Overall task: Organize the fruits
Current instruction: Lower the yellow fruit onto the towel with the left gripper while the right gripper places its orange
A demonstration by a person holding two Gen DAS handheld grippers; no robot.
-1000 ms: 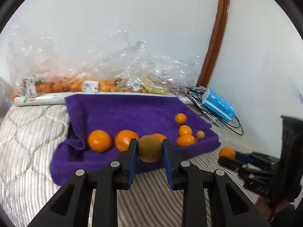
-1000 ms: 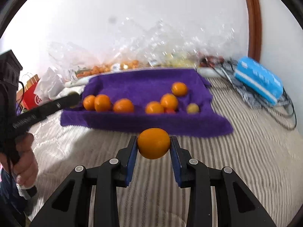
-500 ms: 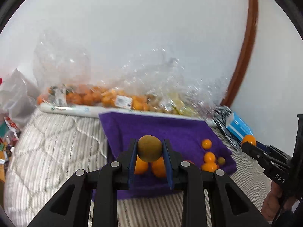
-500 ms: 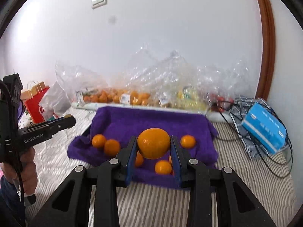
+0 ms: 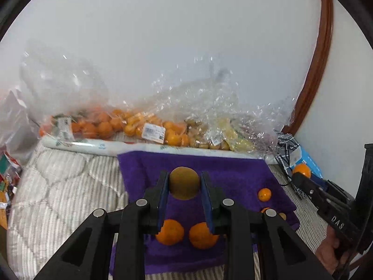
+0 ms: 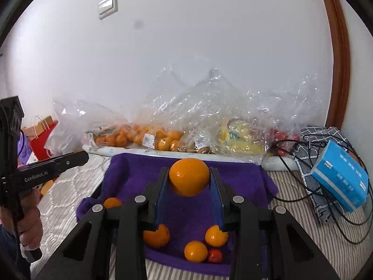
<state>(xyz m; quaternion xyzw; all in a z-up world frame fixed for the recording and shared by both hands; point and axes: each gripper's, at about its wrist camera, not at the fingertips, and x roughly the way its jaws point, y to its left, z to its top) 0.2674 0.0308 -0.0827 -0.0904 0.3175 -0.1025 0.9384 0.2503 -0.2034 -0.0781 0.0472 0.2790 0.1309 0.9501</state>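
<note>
Mid-carry above the purple towel [image 6: 130,177]: left tongs [image 5: 184,185] clamp a brown fruit [image 5: 184,183], right tongs [image 6: 189,182] an orange [image 6: 188,177]; next, probably, placing each with its kind

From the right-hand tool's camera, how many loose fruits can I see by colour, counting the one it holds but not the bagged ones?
Orange fruit: 5 (one in the right gripper, four on the towel)
Red fruit: 1 (on the towel)
Total: 6 in view
</note>
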